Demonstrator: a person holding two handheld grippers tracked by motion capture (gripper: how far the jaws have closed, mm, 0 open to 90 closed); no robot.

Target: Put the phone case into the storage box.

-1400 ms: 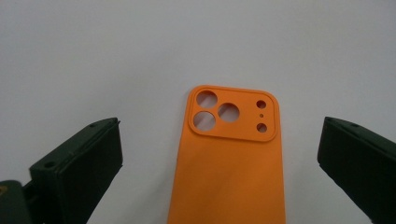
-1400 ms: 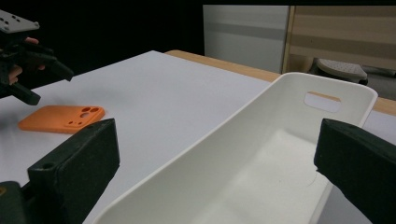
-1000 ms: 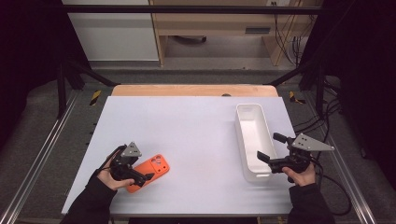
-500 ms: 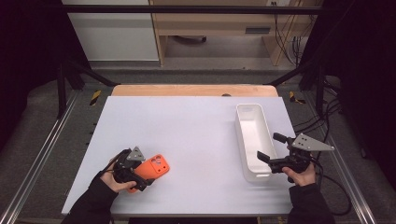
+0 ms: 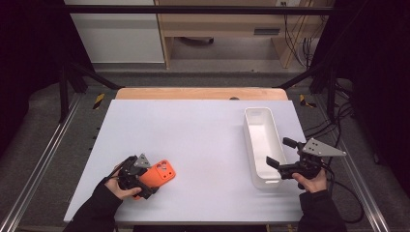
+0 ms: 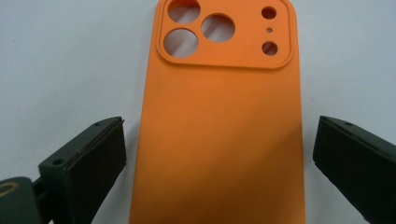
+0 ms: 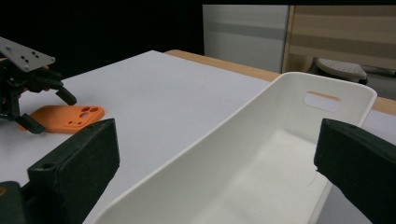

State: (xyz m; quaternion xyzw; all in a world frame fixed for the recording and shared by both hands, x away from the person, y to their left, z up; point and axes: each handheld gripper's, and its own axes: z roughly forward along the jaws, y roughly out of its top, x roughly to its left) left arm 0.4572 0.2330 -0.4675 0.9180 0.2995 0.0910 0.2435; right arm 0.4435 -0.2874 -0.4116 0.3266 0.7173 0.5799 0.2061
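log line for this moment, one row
left hand-held gripper: open, straddling orange phone case | right hand-held gripper: open, at white bin | table

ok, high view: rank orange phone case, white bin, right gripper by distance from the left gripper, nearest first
1. Orange phone case, between the open jaws of the left gripper, near-left of the table.
2. White bin, across the table on the right.
3. Right gripper, just beyond the bin's right side.

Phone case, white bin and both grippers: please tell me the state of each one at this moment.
Orange phone case: flat on the table, camera cut-outs up, between the left jaws, not clamped.
White bin: upright, empty.
Left gripper: open, jaws either side of the case.
Right gripper: open, at the bin's near end, holding nothing.
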